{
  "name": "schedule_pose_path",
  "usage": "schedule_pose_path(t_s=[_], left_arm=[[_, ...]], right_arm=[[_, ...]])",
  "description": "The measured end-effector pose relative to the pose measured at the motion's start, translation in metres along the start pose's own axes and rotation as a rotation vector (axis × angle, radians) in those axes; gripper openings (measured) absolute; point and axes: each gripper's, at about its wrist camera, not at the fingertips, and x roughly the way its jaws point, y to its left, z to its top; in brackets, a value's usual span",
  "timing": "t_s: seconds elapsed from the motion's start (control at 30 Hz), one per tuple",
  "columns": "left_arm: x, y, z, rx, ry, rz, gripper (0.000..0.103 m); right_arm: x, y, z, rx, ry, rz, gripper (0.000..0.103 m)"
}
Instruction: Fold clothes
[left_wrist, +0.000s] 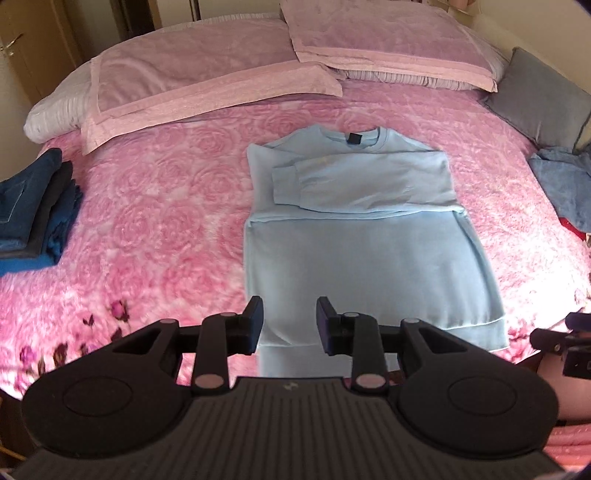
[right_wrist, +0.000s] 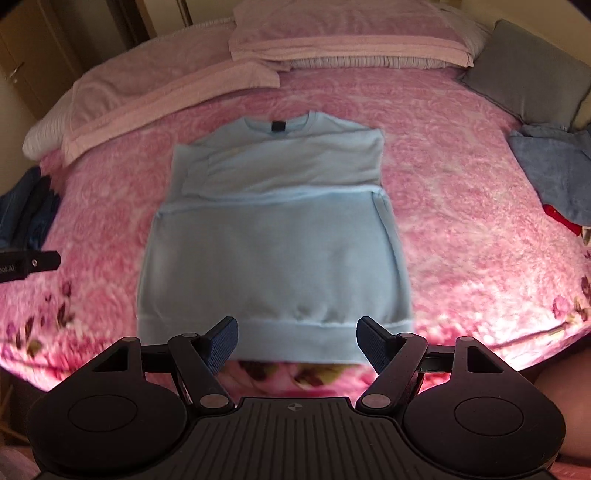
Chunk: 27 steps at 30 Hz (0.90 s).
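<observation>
A light blue sweatshirt (left_wrist: 354, 221) lies flat on the pink floral bedspread (left_wrist: 155, 229), neck away from me, both sleeves folded across the chest. It also shows in the right wrist view (right_wrist: 273, 240). My left gripper (left_wrist: 290, 325) is open and empty, hovering over the hem near its left corner. My right gripper (right_wrist: 297, 339) is open wide and empty, just in front of the hem's middle. The right gripper's body shows at the right edge of the left wrist view (left_wrist: 561, 343).
A stack of folded dark blue clothes (left_wrist: 33, 206) sits at the bed's left edge. A heap of blue-grey clothes (left_wrist: 565, 181) with something red lies at the right. Pink pillows (left_wrist: 207, 74) and a grey cushion (left_wrist: 539, 99) are at the head.
</observation>
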Motion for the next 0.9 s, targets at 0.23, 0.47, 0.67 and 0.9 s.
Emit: schedule_pose_path(t_s=[0.23, 0.47, 0.67, 0.9], left_arm=[[-0.023, -0.041, -0.024, -0.041, -0.021, 0.033, 0.028], [-0.036, -0.073, -0.037, -0.054, -0.043, 0.046, 0.029], [-0.04, -0.084, -0.04, -0.032, -0.048, 0.051, 0.029], [-0.037, -0.073, -0.032, -0.045, -0.047, 0.059, 0.031]], right_arm=[[-0.017, -0.032, -0.012, -0.055, 0.0, 0.025, 0.074], [-0.028, -0.054, -0.03, -0.12, -0.005, 0.045, 0.074], [-0.031, -0.067, -0.035, -0.097, 0.002, 0.047, 0.074], [-0.03, -0.053, -0.027, -0.131, -0.008, 0.053, 0.074]])
